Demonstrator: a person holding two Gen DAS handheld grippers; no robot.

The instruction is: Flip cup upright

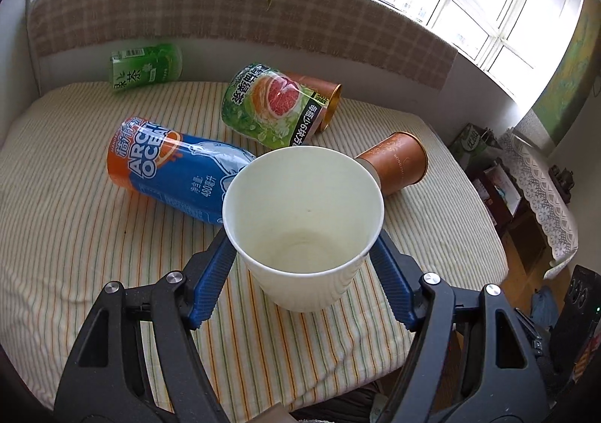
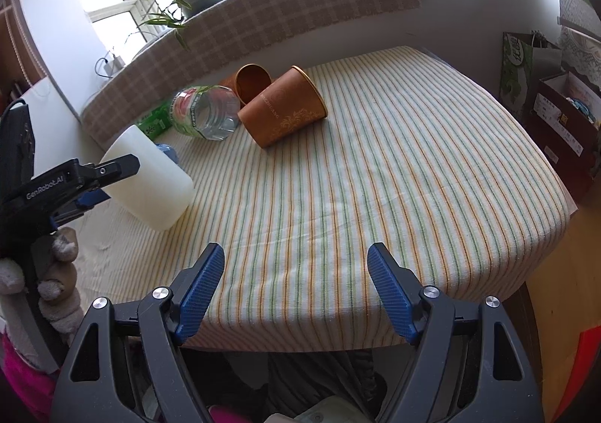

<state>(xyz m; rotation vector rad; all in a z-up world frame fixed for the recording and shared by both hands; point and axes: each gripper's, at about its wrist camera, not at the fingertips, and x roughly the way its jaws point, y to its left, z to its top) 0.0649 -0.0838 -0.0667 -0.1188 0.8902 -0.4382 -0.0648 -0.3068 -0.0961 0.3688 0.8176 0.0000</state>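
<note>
While the left hand-held gripper [image 1: 302,254] clamps its blue pads against both sides of a white paper cup [image 1: 303,224], the cup hangs tilted above the striped bench [image 1: 75,235], its open mouth facing the left wrist camera. The right hand-held gripper [image 2: 296,291] hovers over the bench's near edge, jaws spread wide and holding nothing. Behind the cup lie a blue bottle [image 1: 176,171], a grapefruit-label bottle [image 1: 270,103] and two copper-brown cups [image 2: 283,107] on their sides.

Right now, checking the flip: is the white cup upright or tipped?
Tipped. The white cup leans in the left gripper, its base toward the striped cloth; whether it touches the cloth, cannot tell.
</note>
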